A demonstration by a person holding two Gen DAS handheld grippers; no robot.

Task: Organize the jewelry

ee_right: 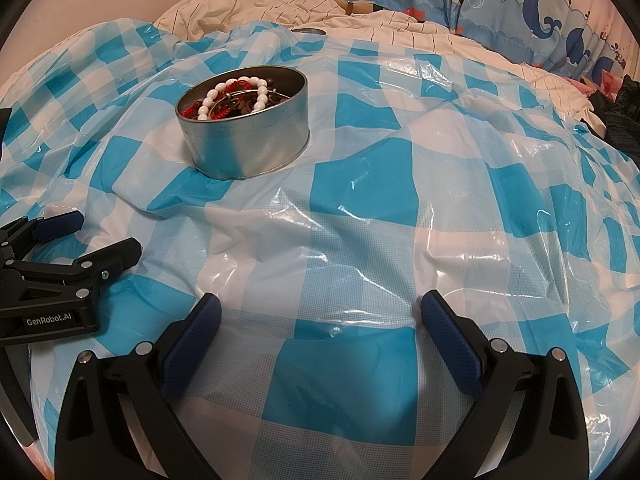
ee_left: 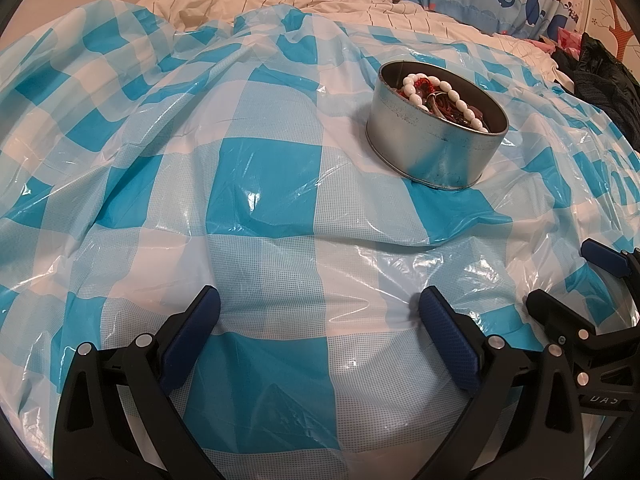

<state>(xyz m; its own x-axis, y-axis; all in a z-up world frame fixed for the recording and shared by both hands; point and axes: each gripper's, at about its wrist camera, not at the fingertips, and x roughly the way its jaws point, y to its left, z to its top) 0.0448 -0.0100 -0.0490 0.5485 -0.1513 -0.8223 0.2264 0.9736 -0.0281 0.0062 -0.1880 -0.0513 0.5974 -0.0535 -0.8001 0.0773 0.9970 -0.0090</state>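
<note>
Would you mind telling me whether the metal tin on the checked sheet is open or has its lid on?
Open. The metal tin has no lid, and the white bead bracelet with other jewelry shows inside it.

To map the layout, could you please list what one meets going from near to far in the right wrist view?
Open right tongs → blue-and-white checked plastic sheet → round metal tin holding a white bead bracelet → cream striped bedding → blue whale-print curtain.

Left claw (ee_left: 320,308) and right claw (ee_right: 320,308): matte black plastic arms with triangular cut-outs, silver rivets at the pivots, dark blue dimpled pads (ee_right: 448,340) lining the inner finger faces. White "GenRobot.AI" lettering on the left claw's body.
</note>
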